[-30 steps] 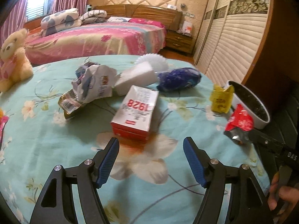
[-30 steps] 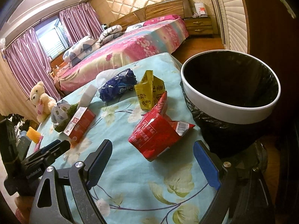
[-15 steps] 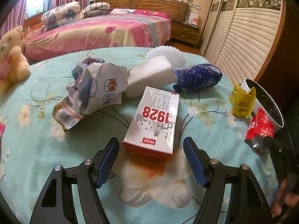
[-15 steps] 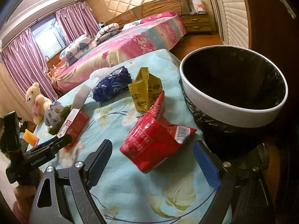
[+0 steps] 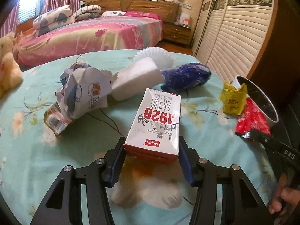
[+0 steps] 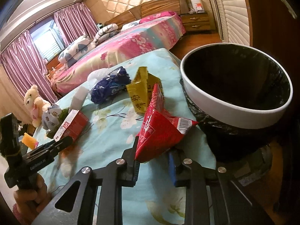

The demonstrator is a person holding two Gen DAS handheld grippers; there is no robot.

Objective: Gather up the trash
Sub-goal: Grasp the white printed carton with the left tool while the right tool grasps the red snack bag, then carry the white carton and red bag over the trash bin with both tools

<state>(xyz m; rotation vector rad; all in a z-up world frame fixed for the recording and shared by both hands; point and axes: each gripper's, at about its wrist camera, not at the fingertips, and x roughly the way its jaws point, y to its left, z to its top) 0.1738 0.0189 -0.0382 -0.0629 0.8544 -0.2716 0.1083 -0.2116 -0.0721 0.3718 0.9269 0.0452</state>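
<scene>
red crinkled foil wrapper (image 6: pixel 159 129) now pinched by right gripper (image 6: pixel 153 166); left gripper (image 5: pixel 151 161), open before, now clamps white-and-red milk carton (image 5: pixel 155 120). both ready for bin.

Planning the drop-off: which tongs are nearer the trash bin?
Right. The right tongs, shut on the red snack wrapper, sit beside the trash bin; the left tongs straddle the milk carton, farther away.

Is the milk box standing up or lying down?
Lying down. The milk box rests flat on the tablecloth, its big printed face up, between the left gripper fingers.
</scene>
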